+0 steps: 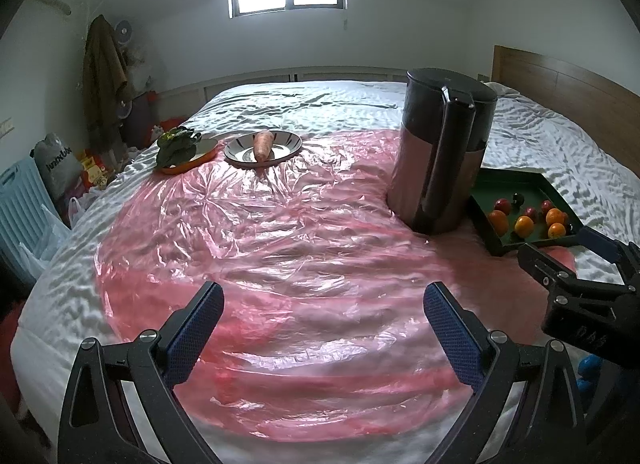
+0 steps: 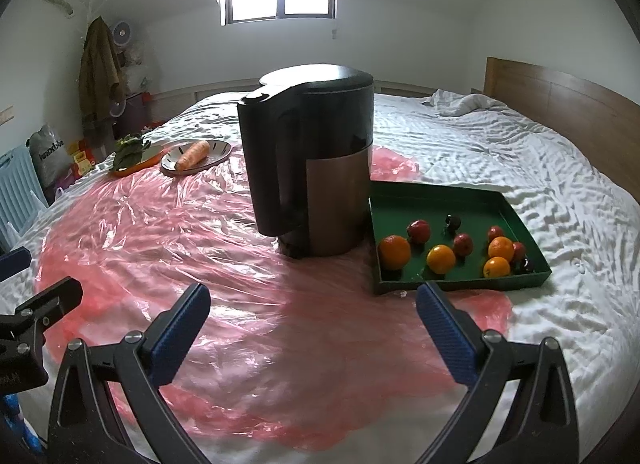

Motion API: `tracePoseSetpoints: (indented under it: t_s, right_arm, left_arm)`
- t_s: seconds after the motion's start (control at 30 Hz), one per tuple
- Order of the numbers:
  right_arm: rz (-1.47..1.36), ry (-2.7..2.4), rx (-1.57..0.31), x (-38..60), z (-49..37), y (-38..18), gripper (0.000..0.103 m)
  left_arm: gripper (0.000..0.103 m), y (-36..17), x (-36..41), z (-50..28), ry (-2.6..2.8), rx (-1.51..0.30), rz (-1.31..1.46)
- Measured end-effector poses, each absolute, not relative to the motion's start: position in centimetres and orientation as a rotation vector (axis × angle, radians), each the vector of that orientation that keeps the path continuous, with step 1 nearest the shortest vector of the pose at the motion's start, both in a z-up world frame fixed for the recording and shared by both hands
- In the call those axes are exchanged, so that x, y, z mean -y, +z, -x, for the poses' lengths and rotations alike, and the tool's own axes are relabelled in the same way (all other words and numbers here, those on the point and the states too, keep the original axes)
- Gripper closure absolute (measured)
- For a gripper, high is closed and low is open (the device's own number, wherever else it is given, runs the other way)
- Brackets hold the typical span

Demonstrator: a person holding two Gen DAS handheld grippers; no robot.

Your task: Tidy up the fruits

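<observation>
A dark green tray (image 2: pixel 440 199) lies on the bed to the right of a tall black and copper kettle (image 2: pixel 316 167). It holds several oranges (image 2: pixel 395 251) and small red fruits (image 2: pixel 419 230), plus a dark one (image 2: pixel 453 220). My right gripper (image 2: pixel 314 306) hovers open and empty over the pink plastic sheet (image 2: pixel 160 232), just short of the tray's near edge. My left gripper (image 1: pixel 324 304) also hangs open and empty over the pink plastic sheet (image 1: pixel 280 248). The tray (image 1: pixel 516 183) and kettle (image 1: pixel 440 155) sit to its far right, and the right gripper (image 1: pixel 560 248) shows at the right edge.
At the far left of the sheet, a striped plate (image 1: pixel 262 147) holds a carrot (image 1: pixel 263 145), and an orange dish (image 1: pixel 188 159) holds leafy greens (image 1: pixel 176 143). A wooden headboard (image 2: pixel 560 103) runs along the right. Bags and clutter (image 1: pixel 60 167) stand on the floor to the left.
</observation>
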State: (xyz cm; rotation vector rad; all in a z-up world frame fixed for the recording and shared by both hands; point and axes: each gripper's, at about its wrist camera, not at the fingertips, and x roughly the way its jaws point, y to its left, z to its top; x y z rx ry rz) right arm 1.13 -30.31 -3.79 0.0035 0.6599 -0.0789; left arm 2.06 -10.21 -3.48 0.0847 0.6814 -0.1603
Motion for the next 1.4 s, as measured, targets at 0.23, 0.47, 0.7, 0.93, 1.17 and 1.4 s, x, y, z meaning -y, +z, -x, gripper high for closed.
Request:
tracePoseSetpoints:
  t_s: [0.23,0.47,0.7,0.93,1.17,1.4]
  right_arm:
    - [-0.021,-0.105,-0.664,31.4,-1.1,-4.0,0.0]
    - [-0.024,-0.126,-0.663,32.2,-1.0,-4.0,0.0]
    - [-0.034,-0.133,-0.666,32.6,-0.9,-4.1,0.0]
    - [-0.028,-0.129,-0.668,32.5,-1.0,-4.1,0.0]
    - [-0.027,-0.131,-0.669,32.4,-1.0,-4.0,0.0]
    - [-0.027,-0.13,-0.669,32.4,-1.1,-4.0,0.0]
  left_arm:
    - [0.005,-3.9,9.9,-2.3,-0.151,-0.69,-0.084]
    - [0.005,-4.0,9.3,-2.6,-0.137,-0.695,-0.072]
    - [0.005,-4.0,9.0,-2.8,-0.134,-0.697,-0.068]
    - [0.005,-4.0,8.9,-2.8,-0.133,-0.695,-0.066]
    - [0.005,-3.9,8.8,-2.9,-0.133,-0.692,-0.064]
    - [0.005,-3.8,8.9,-3.0,-0.141,-0.691,-0.066]
